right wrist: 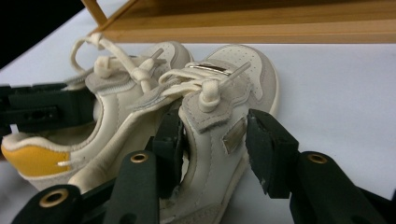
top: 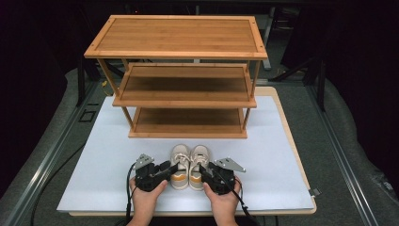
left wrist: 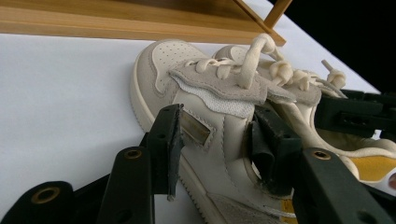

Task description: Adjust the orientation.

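Shoes sit side by side on the white table (top: 263,155), toes toward the wooden rack (top: 181,75), just in front of its bottom shelf. The left gripper (left wrist: 217,140) straddles the outer wall of the left shoe (left wrist: 201,112): one jaw lies against the outside of the upper, the other reaches down inside the opening, so the side wall is pinched between them. The right gripper (right wrist: 215,144) mirrors this on the right shoe (right wrist: 224,116), with its inner jaw tucked inside the collar; its outer jaw stands a little off the leather, so that grip looks not fully closed. Gripping by the side wall near the collar probably gives thin, firm material to clamp, and keeps each sole level for a lift. With both hands low behind the heels, the pair seems about to be carried forward onto a shelf.
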`<state>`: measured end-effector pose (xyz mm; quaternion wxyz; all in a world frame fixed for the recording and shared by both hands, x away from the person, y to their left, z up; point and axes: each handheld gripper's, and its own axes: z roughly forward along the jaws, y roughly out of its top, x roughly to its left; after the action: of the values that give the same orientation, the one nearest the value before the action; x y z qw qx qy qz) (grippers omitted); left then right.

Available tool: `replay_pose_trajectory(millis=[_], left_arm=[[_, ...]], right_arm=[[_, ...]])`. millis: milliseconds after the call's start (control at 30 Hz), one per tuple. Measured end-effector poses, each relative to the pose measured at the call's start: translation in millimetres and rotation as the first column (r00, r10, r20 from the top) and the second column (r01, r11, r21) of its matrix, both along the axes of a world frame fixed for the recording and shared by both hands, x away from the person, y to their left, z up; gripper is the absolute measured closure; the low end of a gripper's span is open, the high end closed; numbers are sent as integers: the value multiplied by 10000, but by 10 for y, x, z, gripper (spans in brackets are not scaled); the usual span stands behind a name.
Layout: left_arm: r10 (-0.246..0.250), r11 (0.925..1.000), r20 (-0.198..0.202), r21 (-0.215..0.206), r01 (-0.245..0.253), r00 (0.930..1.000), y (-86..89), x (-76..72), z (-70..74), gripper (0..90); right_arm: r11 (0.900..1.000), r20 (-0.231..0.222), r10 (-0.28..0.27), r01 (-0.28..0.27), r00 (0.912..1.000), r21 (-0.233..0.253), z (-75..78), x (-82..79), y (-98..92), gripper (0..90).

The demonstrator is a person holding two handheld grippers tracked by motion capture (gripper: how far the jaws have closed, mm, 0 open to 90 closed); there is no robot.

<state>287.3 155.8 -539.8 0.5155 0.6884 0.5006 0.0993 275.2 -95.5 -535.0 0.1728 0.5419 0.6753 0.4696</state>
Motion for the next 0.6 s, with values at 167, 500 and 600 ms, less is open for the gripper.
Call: replay_pose_trajectory(millis=[167,500,600], left_arm=[[290,9996,77,-63,-290,9995,-36,-20,-10,556],[423,9987,119,-292,-419,9990,-47,-12,-40,562],[429,9984,154,-373,-423,9990,-44,-14,-49,565]], right_arm=[[9987,309,-362,350,9989,383,-48,-40,26,584],[9932,307,-849,821,9959,830,-78,-55,57,611],[9926,348,-871,838,9956,874,-93,-60,44,615]])
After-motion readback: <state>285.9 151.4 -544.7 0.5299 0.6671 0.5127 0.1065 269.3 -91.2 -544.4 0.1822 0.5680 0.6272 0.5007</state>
